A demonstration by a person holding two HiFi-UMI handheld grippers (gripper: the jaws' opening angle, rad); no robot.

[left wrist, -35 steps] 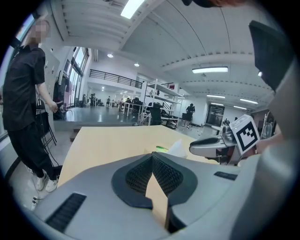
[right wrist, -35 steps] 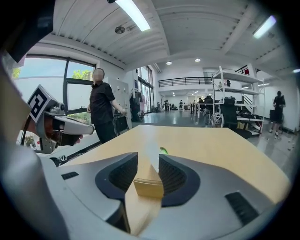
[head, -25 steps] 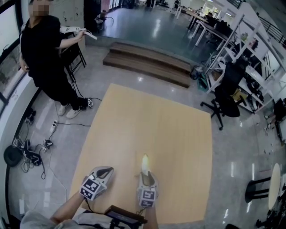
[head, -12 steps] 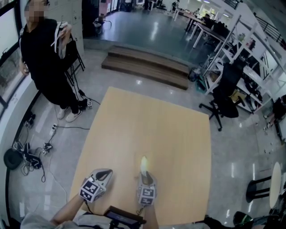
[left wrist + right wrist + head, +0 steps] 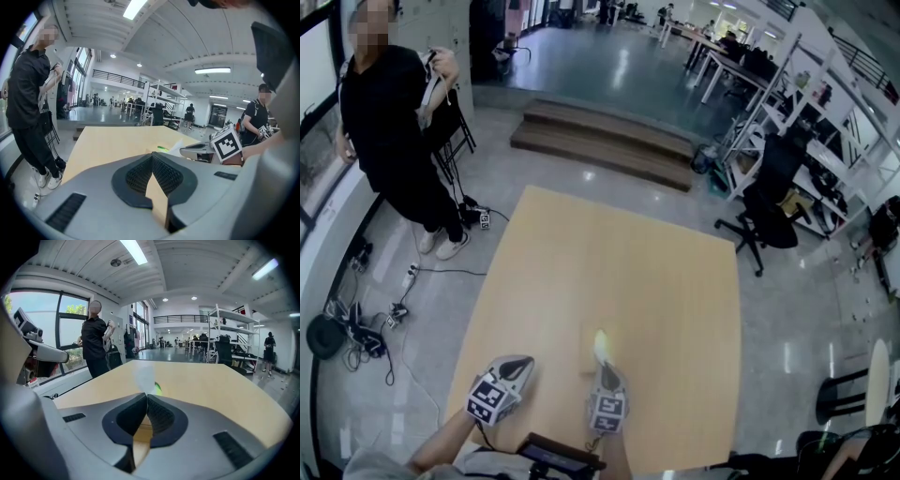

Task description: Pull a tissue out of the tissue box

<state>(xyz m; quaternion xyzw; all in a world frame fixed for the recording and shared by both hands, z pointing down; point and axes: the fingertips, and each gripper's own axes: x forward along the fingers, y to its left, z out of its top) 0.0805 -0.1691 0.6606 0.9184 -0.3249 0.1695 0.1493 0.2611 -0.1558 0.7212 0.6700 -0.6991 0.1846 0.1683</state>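
A white tissue [image 5: 602,345] stands up from a flat tan tissue box [image 5: 586,354] that hardly shows against the wooden table [image 5: 656,281]. My right gripper [image 5: 605,367] sits just behind it at the table's near edge. In the right gripper view its jaws [image 5: 147,395] are shut, pinching the foot of the tissue [image 5: 143,377], with a green patch [image 5: 158,389] beside it. My left gripper [image 5: 517,361] rests to the left of the box, apart from it. Its jaws [image 5: 152,155] are shut with nothing in them. The tissue [image 5: 180,146] shows to its right.
A person in black [image 5: 389,122] stands on the floor beyond the table's far left corner, near a cable tangle [image 5: 356,319]. Wooden steps [image 5: 609,141] lie behind the table. An office chair [image 5: 773,202] and shelving stand at the right.
Both grippers stay at the table's near edge by the tissue. The person in black has raised both hands to the chest. The head view has shifted slightly.
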